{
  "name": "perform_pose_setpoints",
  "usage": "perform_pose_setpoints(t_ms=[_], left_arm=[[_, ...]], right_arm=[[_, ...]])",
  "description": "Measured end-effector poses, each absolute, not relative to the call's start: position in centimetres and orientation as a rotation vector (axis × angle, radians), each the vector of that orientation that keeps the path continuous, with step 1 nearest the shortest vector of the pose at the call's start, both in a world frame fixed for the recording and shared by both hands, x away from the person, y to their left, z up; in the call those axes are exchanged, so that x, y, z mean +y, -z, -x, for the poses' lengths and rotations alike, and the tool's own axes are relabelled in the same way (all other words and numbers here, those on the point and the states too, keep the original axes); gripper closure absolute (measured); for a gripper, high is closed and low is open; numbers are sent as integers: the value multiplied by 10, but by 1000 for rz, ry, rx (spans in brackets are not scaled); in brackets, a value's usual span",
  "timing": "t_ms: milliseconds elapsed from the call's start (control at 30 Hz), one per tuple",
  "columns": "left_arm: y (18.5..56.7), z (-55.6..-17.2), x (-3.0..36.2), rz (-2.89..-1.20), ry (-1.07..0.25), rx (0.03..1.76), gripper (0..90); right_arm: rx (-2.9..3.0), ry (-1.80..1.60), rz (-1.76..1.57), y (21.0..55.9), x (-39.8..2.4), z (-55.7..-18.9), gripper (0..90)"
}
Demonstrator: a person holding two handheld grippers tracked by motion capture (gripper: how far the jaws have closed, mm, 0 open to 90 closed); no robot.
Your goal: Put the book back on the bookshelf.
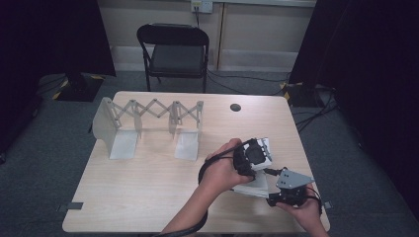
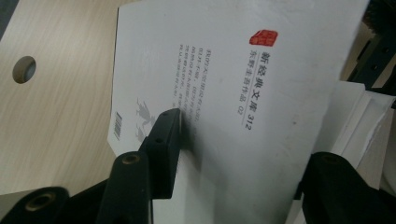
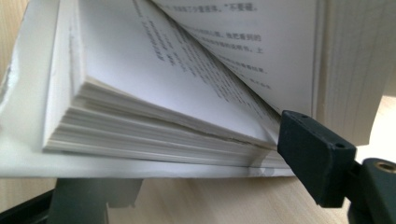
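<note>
A white paperback book (image 1: 254,186) is held above the table's front right part between my two grippers. In the left gripper view its cover (image 2: 261,93) carries a red seal, printed text and a barcode. My left gripper (image 2: 247,144) is shut on the book, one black fingertip (image 2: 166,130) flat against that cover; in the high view the left gripper (image 1: 253,155) is above the book. My right gripper (image 1: 289,191), under its grey plate, comes in from the front right. Its view shows the book fanned open (image 3: 154,93), with the right gripper (image 3: 201,163) clamping the lower stack of pages.
The wooden table (image 1: 148,187) has a round cable hole (image 1: 235,107) at the back right. A white expanding rack (image 1: 148,123) stands at the back left. Behind the table is a black folding chair (image 1: 173,49). Cables lie on the floor at right.
</note>
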State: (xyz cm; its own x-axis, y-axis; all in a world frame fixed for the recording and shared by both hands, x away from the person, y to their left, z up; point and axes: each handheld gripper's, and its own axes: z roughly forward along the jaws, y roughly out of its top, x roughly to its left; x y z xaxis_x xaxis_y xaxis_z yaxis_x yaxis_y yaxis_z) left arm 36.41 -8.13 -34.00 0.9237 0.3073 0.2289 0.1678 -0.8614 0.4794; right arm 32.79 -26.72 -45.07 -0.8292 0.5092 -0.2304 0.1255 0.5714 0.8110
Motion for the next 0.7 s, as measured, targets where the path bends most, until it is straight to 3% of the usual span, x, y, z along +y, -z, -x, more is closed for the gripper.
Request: perform_pose_setpoints(t_ms=[700], left_arm=[[334,-363,-84,-2647,-412,348,537]], right_arm=[[2359,-1178,-437,447,-266,-329,295]])
